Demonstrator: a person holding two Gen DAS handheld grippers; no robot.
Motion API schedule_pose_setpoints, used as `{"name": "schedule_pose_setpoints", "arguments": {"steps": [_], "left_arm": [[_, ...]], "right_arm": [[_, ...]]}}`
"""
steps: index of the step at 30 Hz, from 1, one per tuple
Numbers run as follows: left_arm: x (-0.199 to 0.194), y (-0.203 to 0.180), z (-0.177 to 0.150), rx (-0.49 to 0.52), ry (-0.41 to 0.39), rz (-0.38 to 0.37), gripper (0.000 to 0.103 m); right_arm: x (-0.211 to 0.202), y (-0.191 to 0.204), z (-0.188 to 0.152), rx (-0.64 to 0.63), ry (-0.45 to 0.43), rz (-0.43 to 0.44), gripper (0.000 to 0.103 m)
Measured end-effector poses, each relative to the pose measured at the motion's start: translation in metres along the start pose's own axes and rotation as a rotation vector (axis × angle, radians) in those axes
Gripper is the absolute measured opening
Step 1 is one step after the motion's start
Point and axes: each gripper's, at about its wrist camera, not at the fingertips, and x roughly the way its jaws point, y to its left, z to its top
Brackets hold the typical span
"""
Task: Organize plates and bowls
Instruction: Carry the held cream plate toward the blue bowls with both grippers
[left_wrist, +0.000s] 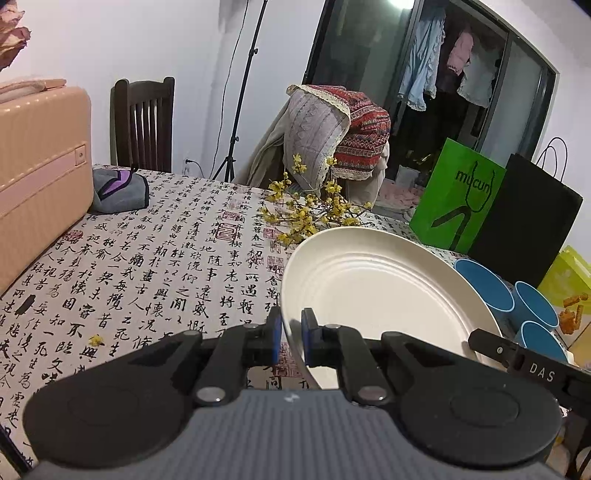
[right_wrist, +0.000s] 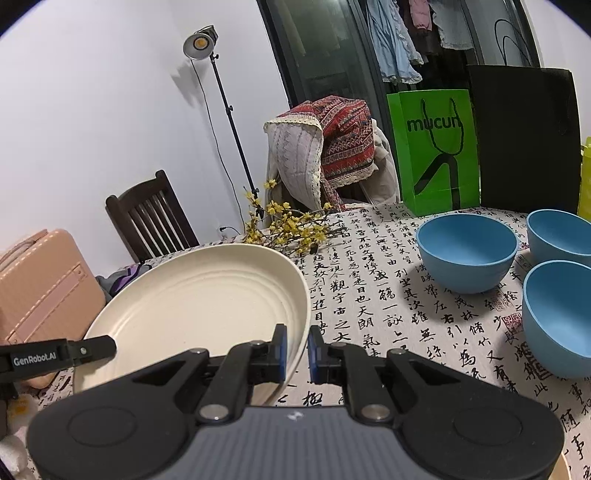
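A cream ridged plate (left_wrist: 376, 291) is held tilted above the table by both grippers. My left gripper (left_wrist: 291, 334) is shut on its left rim. My right gripper (right_wrist: 295, 349) is shut on its right rim (right_wrist: 299, 332); the plate (right_wrist: 195, 310) fills the left of the right wrist view. Three blue bowls stand upright on the cloth to the right: one (right_wrist: 467, 254) in the middle, one (right_wrist: 561, 236) at the far right, one (right_wrist: 557, 317) nearer. In the left wrist view the bowls (left_wrist: 532, 302) peek out behind the plate.
The table has a calligraphy-print cloth (left_wrist: 155, 266). A pink suitcase (left_wrist: 37, 177) stands at the left, a grey pouch (left_wrist: 118, 190) beside it. Yellow flower twigs (left_wrist: 306, 210) lie at the back. A green bag (right_wrist: 436, 151) and a black bag (right_wrist: 524, 136) stand behind the bowls.
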Motion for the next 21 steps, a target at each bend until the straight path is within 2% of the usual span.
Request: {"name": "schedule_pose_setpoints", "arguments": {"steps": [21], "left_arm": [[-0.028,0.001,-0.018,-0.002,-0.021,-0.015,0.01]], "right_arm": [[-0.033,0.002,-0.016,-0.011,-0.038,0.003,0.011]]}}
